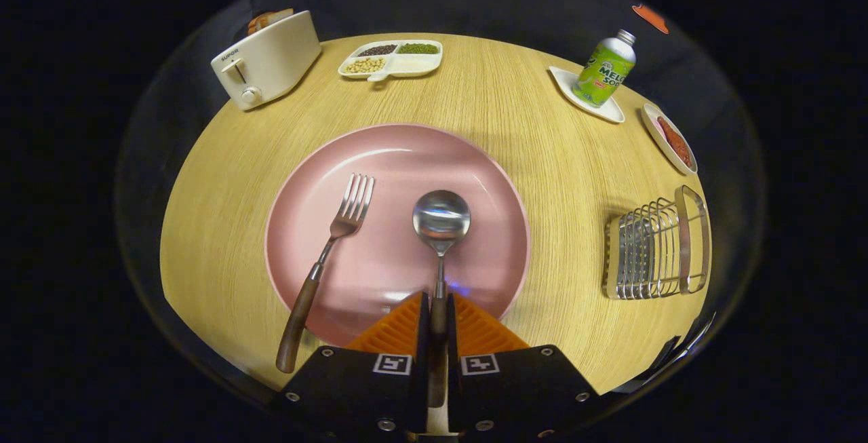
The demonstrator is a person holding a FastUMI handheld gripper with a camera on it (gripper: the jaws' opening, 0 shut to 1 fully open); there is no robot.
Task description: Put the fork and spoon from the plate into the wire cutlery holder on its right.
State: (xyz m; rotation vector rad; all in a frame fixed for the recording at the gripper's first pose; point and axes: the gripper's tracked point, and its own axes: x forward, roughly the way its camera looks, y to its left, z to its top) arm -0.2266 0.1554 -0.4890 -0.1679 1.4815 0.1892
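Left to right: toaster (268, 58) at about 10 o'clock on the round table (529, 138), a divided snack tray (392, 58) at 12, both irrelevant. The pink plate (475, 158) sits mid-table, just ahead of the gripper (438, 317). On its left half lies the fork (332, 253), tines toward 1 o'clock, wooden handle hanging off the plate rim toward 7, untouched. Right of it lies the spoon (441, 216), bowl up toward 12, handle running straight back to 6 o'clock into the gap between the fingers (400, 331). The fingers are clamped together on the spoon handle, both sides pressed against it, so this reads as the spoon grasp step: hold made, lift not yet evident (bowl looks to rest on the plate, can't be sure). Next move probably calls for lifting clear of the rim, swinging toward 3 o'clock and lowering the spoon handle-first into the wire cutlery holder (654, 246), which stands well apart from the plate near the table edge; then return for the fork. Further right, a green bottle (605, 68) on a white coaster (588, 100) at 1 o'clock and a small dish (670, 139) at 2. Hard to see: the spoon handle's end is buried between the fingers, the holder's slots are fisheye-warped, and the dish contents are unclear.
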